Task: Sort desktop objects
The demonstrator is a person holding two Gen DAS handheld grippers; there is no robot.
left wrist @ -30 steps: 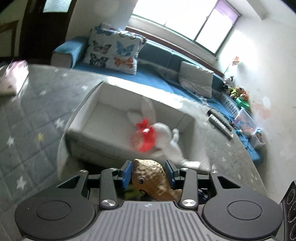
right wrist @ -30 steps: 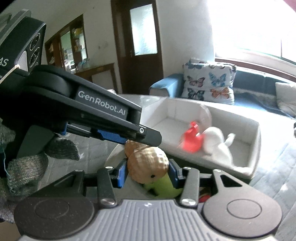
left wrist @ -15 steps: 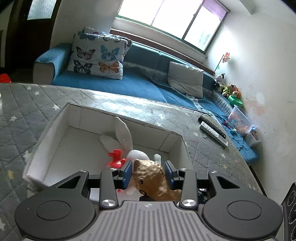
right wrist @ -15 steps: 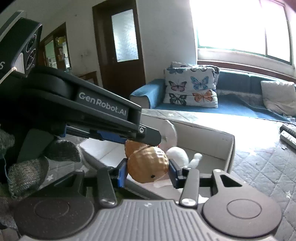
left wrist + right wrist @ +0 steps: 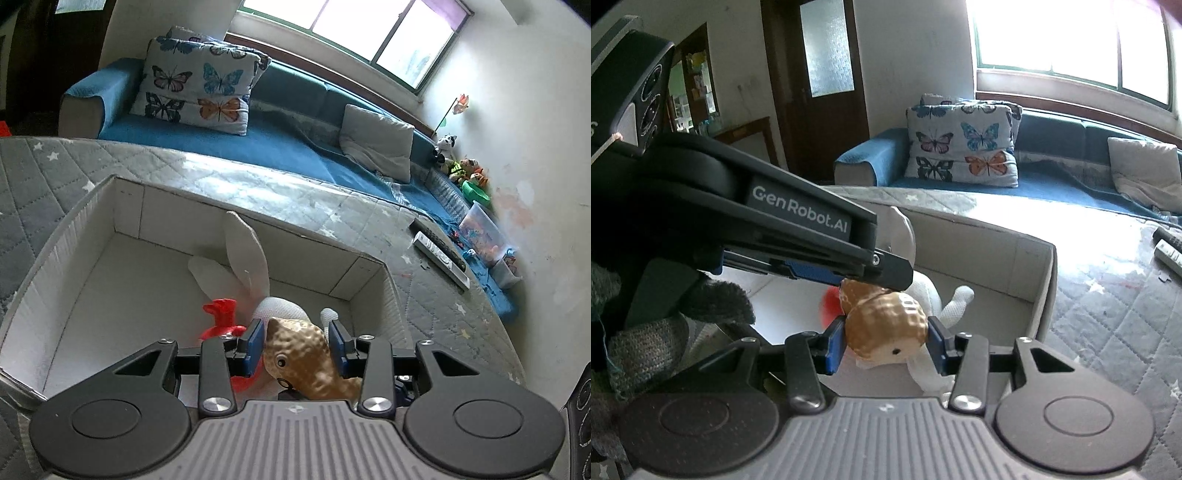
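A brown peanut-shaped toy (image 5: 306,354) with small eyes is held from both ends. My left gripper (image 5: 297,345) is shut on one lobe, and my right gripper (image 5: 886,341) is shut on the other lobe (image 5: 886,328). The toy hangs above the near end of a white cardboard box (image 5: 129,221). Inside the box lie a white plush rabbit (image 5: 247,258) and a red toy (image 5: 221,314). In the right wrist view the left gripper's body (image 5: 798,221) crosses from the left, over the box (image 5: 1015,254) and rabbit (image 5: 956,302).
The box stands on a grey quilted surface with stars (image 5: 55,166). Two remote controls (image 5: 439,254) lie on it to the right. A blue sofa (image 5: 277,147) with a butterfly cushion (image 5: 199,96) runs behind. A plastic bin (image 5: 484,236) and plush toys stand at the far right.
Both grippers have carried the peanut toy forward, from the box's near edge to over its inside. The box and rabbit look closer. The grips have not changed.
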